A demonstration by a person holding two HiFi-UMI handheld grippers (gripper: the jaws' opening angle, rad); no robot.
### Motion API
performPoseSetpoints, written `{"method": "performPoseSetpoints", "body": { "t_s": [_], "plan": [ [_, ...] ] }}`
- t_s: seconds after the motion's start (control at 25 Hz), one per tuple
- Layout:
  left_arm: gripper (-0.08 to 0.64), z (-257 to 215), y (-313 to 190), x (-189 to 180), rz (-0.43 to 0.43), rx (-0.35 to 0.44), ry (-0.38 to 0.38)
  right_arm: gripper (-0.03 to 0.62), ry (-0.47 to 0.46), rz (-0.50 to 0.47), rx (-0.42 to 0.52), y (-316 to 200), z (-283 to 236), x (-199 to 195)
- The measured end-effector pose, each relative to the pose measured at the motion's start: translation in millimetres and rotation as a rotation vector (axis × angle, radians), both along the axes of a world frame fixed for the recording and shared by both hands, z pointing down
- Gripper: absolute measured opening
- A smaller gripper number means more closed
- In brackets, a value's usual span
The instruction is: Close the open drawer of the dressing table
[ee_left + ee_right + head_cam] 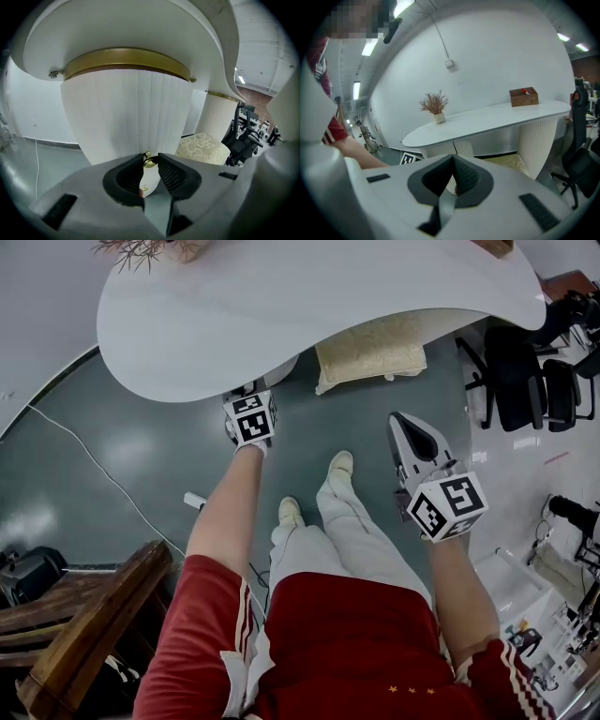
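Note:
The white dressing table point(309, 306) has a curved top over a rounded, fluted drawer front point(126, 112) with a gold band above it. My left gripper point(246, 397) reaches under the table's near edge. In the left gripper view its jaws point(150, 160) are closed on the drawer's small gold knob point(149, 162), right against the fluted front. My right gripper point(403, 423) hangs free above the floor, off to the right of the table's pedestal. Its jaw tips point(453, 159) meet with nothing between them.
A cream cushioned stool point(370, 352) sits under the table between the two pedestals. Black office chairs point(520, 376) stand at the right. Dark wooden furniture point(84, 615) is at the lower left, and a cable point(94, 465) runs across the floor. The person's feet point(319, 488) are between the grippers.

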State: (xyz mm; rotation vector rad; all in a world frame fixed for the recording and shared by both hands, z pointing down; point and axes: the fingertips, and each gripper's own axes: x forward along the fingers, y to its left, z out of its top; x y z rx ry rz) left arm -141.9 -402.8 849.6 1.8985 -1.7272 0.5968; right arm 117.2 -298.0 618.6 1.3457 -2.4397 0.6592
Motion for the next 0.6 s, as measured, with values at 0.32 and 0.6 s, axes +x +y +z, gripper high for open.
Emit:
{"method": "performPoseSetpoints", "body": {
  "t_s": [0.32,0.6],
  "plan": [
    [0.101,-1,-7,-2,-0.008,0.001,0.003,0.005,-0.008,-0.042,-0.035,-24,42,-25],
    [0.103,2,-7,-1,-0.014,-0.013,0.008,0.003,0.006,-0.046,-0.07,-39,74,-35]
  ]
}}
